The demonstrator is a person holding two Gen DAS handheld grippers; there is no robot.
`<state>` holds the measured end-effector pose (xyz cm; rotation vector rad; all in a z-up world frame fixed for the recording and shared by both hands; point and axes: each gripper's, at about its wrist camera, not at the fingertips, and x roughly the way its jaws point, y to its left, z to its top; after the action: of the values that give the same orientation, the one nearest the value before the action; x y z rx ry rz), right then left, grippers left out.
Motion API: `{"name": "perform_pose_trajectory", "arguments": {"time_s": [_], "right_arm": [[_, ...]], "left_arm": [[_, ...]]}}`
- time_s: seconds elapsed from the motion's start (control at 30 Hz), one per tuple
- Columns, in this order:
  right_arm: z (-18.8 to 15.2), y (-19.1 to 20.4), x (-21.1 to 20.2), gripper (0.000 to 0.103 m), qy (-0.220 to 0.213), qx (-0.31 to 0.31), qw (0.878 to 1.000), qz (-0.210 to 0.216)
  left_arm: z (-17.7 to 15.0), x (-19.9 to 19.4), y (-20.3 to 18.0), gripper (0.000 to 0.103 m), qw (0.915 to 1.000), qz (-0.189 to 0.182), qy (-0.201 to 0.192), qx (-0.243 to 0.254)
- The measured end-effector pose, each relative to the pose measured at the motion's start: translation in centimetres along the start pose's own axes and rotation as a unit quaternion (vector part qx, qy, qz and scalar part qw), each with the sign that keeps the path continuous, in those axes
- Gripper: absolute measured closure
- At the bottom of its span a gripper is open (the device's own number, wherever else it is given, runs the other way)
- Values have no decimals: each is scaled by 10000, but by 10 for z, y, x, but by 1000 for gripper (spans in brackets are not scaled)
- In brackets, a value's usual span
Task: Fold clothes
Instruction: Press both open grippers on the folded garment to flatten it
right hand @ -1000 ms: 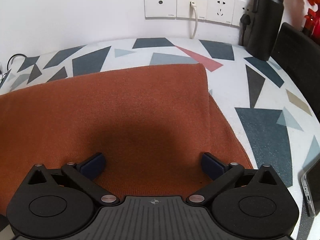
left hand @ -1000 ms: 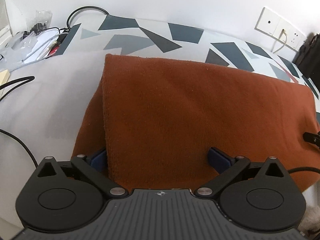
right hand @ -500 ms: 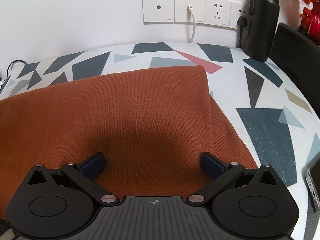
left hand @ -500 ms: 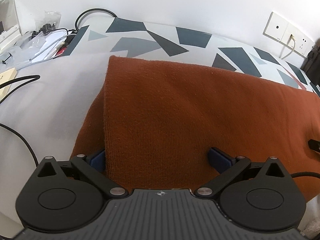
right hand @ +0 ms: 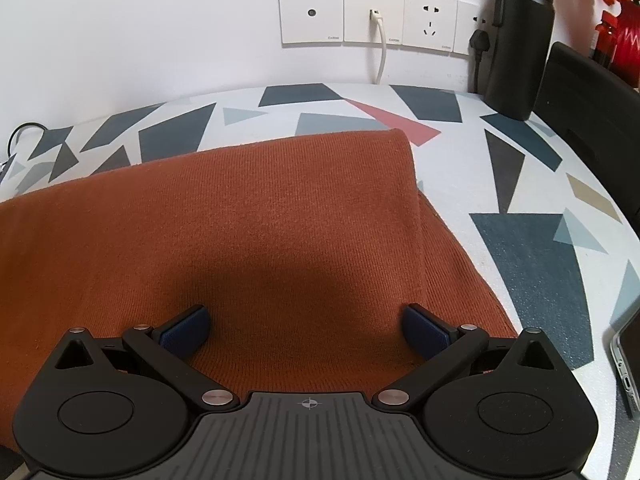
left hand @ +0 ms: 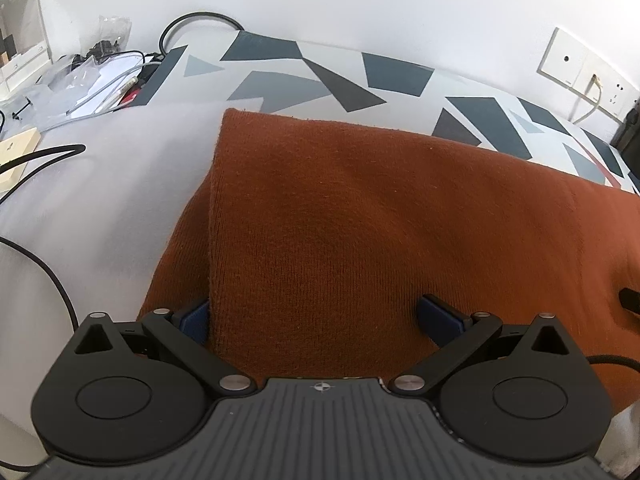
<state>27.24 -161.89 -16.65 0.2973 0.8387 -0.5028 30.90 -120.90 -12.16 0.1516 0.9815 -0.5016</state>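
Note:
A rust-orange knit garment (left hand: 360,216) lies folded double on the patterned tabletop, its upper layer set a little inside the lower one. In the left wrist view its left edge runs down toward my left gripper (left hand: 316,316), which hovers open over the near left part; the left blue pad (left hand: 196,316) is partly hidden behind the upper layer's edge. The right wrist view shows the garment's (right hand: 248,216) right end, with my right gripper (right hand: 306,326) open above the cloth near its front edge. Neither pair of pads pinches fabric.
Black cables (left hand: 44,160), plastic bags and a clear box (left hand: 24,56) crowd the far left. Wall sockets (right hand: 372,14), a black bottle (right hand: 520,40) and a dark chair back (right hand: 588,116) stand at the back right. A phone (right hand: 628,364) lies at the right edge.
Both grippers stay open. Both views have drawn back and lifted slightly: the garment sits lower in frame and more of the table and wall shows behind it.

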Motion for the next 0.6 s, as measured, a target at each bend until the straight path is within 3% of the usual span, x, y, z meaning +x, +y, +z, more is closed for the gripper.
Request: {"name": "perform_pose_trajectory", "arguments": {"time_s": [0.6], "right_arm": [[2, 1, 0, 1, 73, -4, 10000, -11]], "left_arm": [[-6, -2, 0, 0, 9998, 0, -217, 18]]}}
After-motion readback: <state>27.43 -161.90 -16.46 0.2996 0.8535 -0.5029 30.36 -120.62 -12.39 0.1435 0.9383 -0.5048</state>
